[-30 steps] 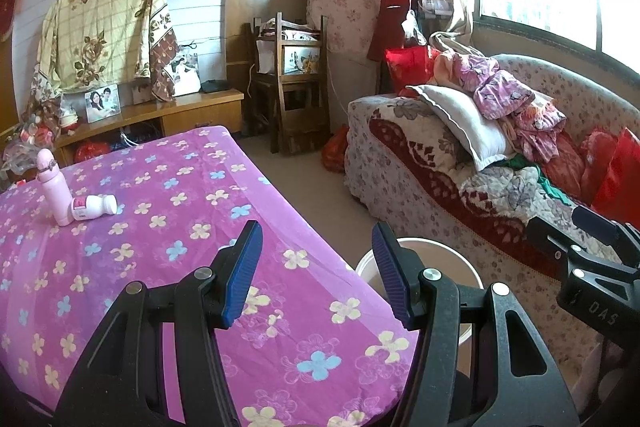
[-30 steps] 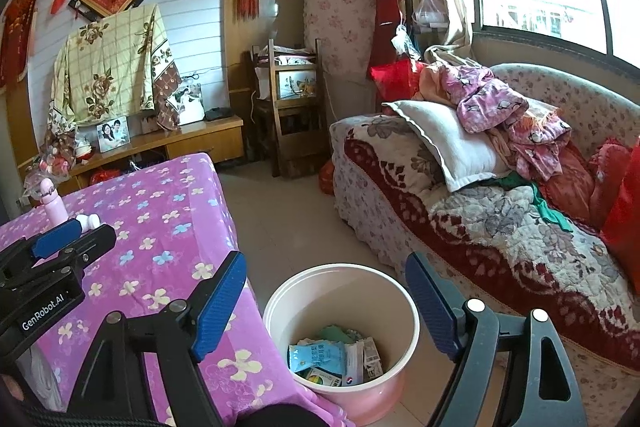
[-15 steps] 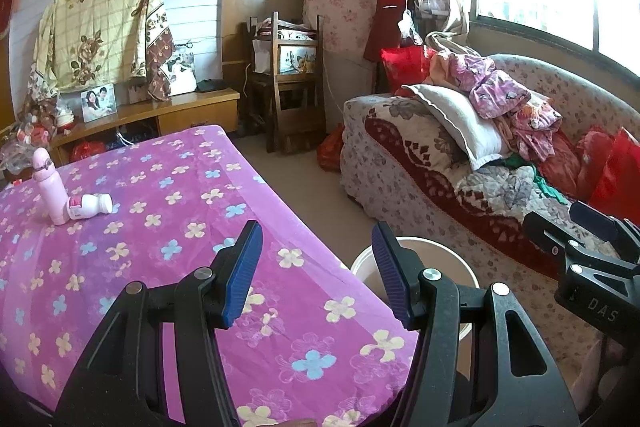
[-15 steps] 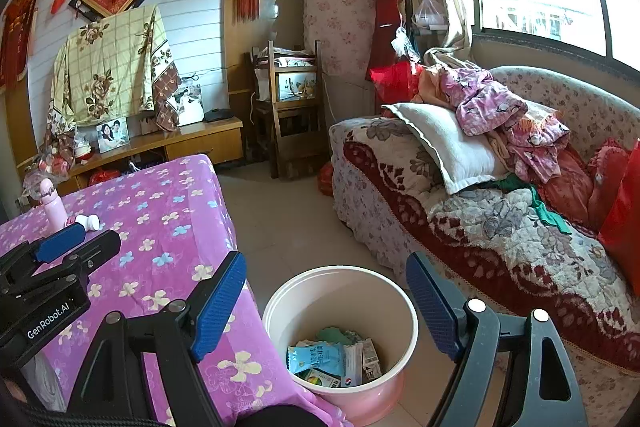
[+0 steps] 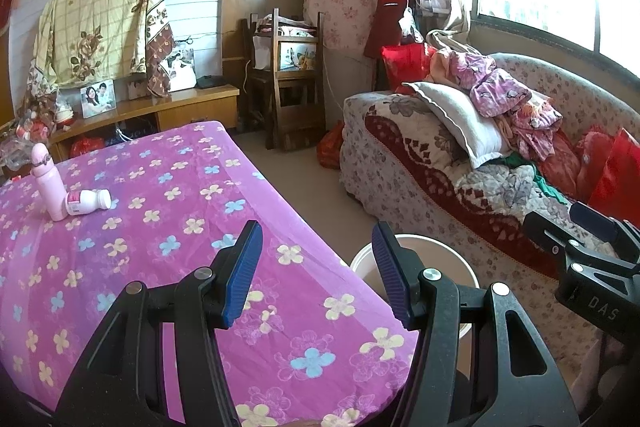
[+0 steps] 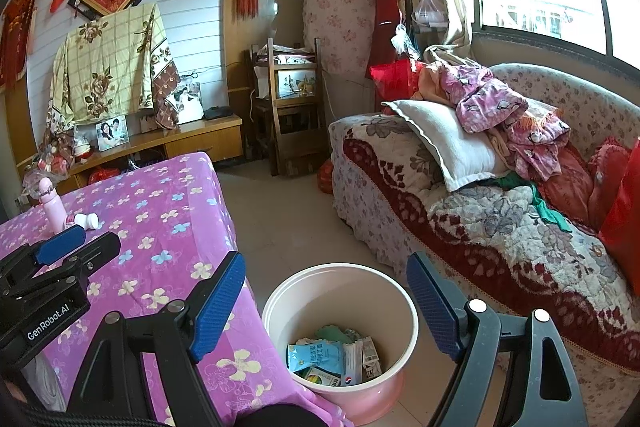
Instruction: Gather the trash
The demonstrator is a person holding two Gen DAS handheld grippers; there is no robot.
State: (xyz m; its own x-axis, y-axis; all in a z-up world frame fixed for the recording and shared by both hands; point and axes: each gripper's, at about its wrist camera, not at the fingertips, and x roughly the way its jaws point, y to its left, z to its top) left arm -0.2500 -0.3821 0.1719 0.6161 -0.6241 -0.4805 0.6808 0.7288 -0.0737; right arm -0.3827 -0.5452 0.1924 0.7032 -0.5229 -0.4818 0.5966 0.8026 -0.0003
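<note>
A pink bin (image 6: 340, 311) stands on the floor beside the table and holds several wrappers and packets (image 6: 332, 357); its rim shows in the left wrist view (image 5: 424, 247). A small white bottle (image 5: 88, 202) lies on the purple flowered tablecloth (image 5: 160, 227) against an upright pink bottle (image 5: 47, 183), far left; both also show in the right wrist view, the white bottle (image 6: 85, 221) beside the pink one (image 6: 52, 203). My left gripper (image 5: 316, 267) is open and empty above the table's near corner. My right gripper (image 6: 326, 303) is open and empty above the bin.
A sofa (image 6: 500, 227) piled with a pillow, quilt and clothes runs along the right under the window. A wooden chair (image 6: 290, 107) and a low cabinet (image 6: 192, 143) with photos stand at the back. Bare floor (image 6: 288, 219) lies between table and sofa.
Both grippers stay open and empty. The left wrist view has drifted slightly, with the bottles a little higher in frame. The right wrist view barely changed.
</note>
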